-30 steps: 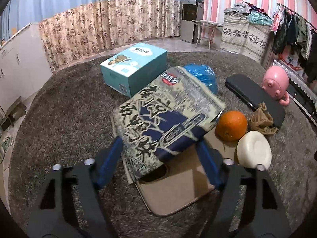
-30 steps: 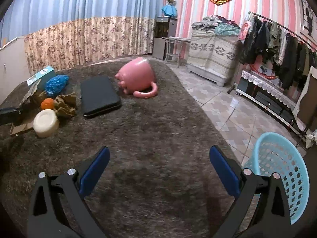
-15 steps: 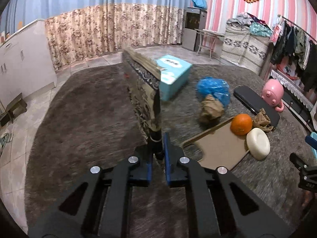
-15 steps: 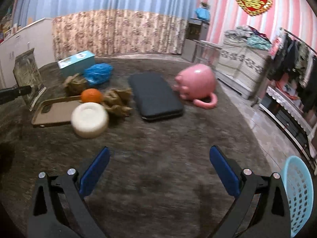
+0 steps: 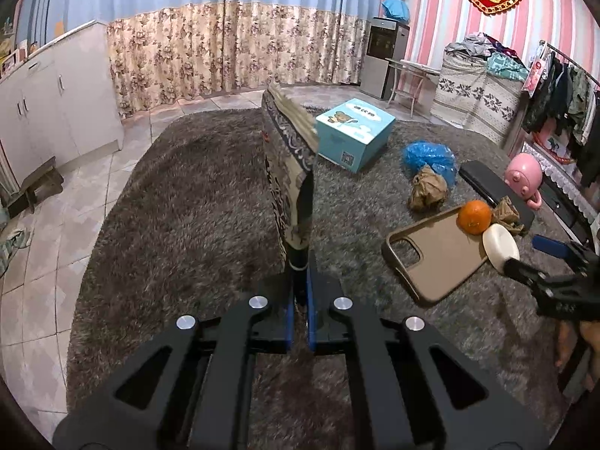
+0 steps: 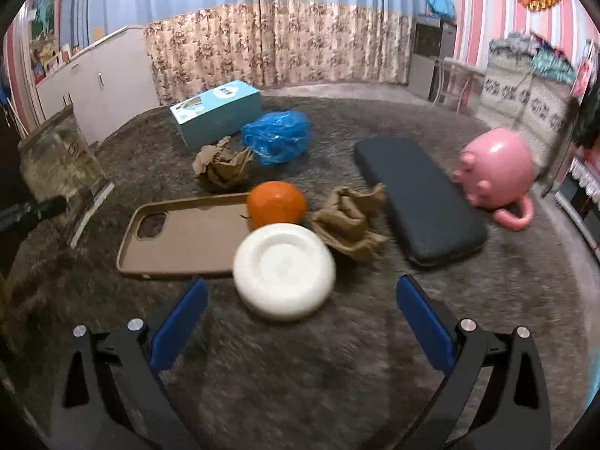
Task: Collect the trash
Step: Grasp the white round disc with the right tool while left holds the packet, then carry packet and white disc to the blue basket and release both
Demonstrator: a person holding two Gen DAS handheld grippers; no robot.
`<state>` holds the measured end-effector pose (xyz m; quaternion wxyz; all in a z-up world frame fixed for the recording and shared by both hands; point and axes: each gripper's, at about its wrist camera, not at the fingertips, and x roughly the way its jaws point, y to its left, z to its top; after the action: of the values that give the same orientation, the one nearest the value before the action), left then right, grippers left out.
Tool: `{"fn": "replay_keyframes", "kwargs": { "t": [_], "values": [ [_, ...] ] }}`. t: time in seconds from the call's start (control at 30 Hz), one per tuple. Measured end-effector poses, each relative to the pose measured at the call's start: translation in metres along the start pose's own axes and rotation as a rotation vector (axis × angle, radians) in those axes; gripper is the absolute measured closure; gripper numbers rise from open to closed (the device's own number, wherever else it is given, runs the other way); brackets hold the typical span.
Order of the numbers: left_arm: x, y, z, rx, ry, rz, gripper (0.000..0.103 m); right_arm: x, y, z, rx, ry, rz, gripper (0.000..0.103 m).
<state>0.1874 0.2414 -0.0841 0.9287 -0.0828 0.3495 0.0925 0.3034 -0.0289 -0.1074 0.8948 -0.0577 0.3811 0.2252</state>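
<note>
My left gripper (image 5: 299, 300) is shut on the lower edge of a printed snack bag (image 5: 287, 165) and holds it upright above the rug; the bag also shows at the left of the right wrist view (image 6: 60, 161). My right gripper (image 6: 300, 300) is open and empty, just in front of a white round lid (image 6: 284, 270). Two crumpled brown paper balls (image 6: 223, 168) (image 6: 352, 223) and a blue plastic bag (image 6: 277, 135) lie on the rug. In the left wrist view the paper ball (image 5: 427, 188) and the blue bag (image 5: 429, 155) lie to the right.
On the grey rug (image 6: 300, 356) lie a tan phone case (image 6: 183, 236), an orange (image 6: 276, 202), a black case (image 6: 418, 198), a pink pig mug (image 6: 495, 172) and a teal box (image 6: 215, 110). Tiled floor (image 5: 45, 232) lies left of the rug.
My left gripper closed on the snack bag and lifted it upright off the phone case. My right gripper swung left and came close to the white lid and the orange.
</note>
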Motion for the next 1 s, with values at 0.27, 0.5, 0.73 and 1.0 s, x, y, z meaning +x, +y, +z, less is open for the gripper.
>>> {"fn": "replay_keyframes", "kwargs": {
  "t": [0.27,0.5,0.73,1.0],
  "values": [
    [-0.009,-0.006,-0.004,0.021,0.004,0.0,0.1,0.005,0.003,-0.002,0.01,0.007,0.045,0.042],
    [-0.026,-0.03,0.004,0.052,-0.04,-0.053,0.1,-0.062,-0.023,-0.018,-0.001,-0.081,-0.034,0.042],
    [-0.034,-0.077,0.01,0.102,-0.063,-0.127,0.1,-0.124,-0.072,-0.045,0.029,-0.141,-0.175,0.042],
    [-0.04,-0.154,0.013,0.193,-0.073,-0.241,0.1,-0.194,-0.142,-0.076,0.147,-0.211,-0.323,0.042]
  ]
}}
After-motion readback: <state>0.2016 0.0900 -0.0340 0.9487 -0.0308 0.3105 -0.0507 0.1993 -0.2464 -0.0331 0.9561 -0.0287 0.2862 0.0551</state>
